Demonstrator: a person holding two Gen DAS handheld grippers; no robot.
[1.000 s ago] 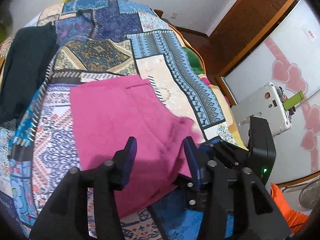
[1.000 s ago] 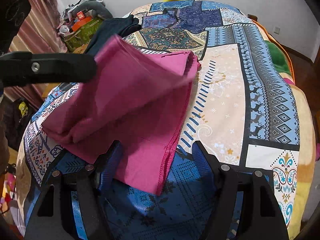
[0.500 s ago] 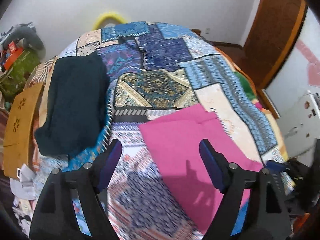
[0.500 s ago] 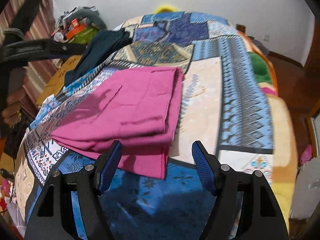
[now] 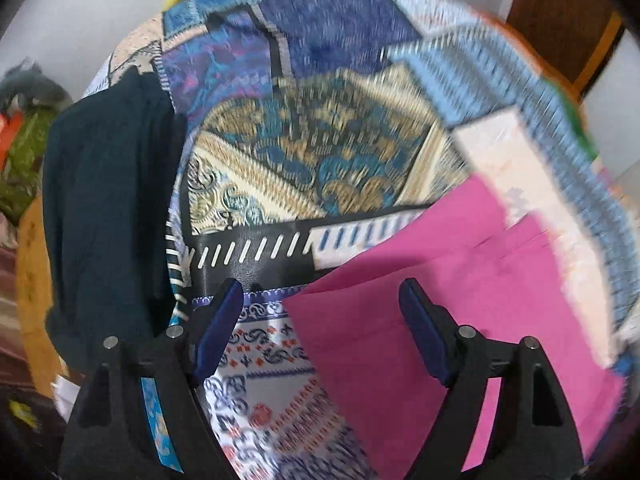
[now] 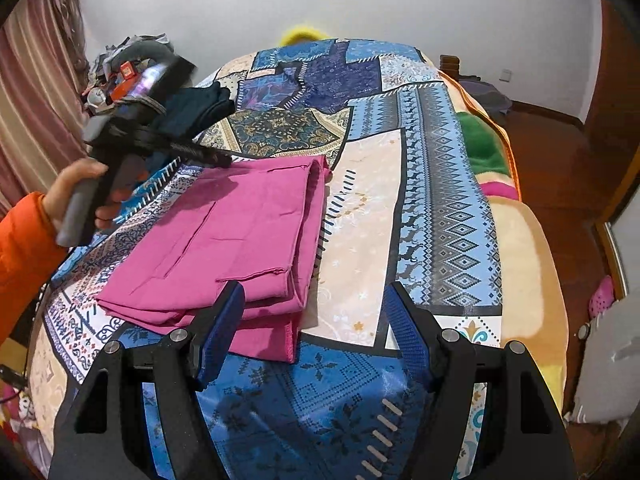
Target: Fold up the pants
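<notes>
A bed under a patchwork-print quilt of blue, cream and navy panels fills both views. On it lie the folded magenta fabric pants, in a flat stacked rectangle left of the bed's middle, with their layered edges facing the right wrist camera; in the left wrist view the same pants sit at about 4 o'clock, blurred. A dark teal folded garment lies along the quilt's edge at 9 o'clock in the left wrist view, well apart from the pants.

The left tongs stand apart, holding nothing, above the quilt with the pants' corner between their blue pads. From the right wrist view those left tongs show at 10 o'clock, gripped by a hand in an orange sleeve, their tips over the far corner of the pants. The right tongs are also spread wide and empty, poised above the pants' near edge.
</notes>
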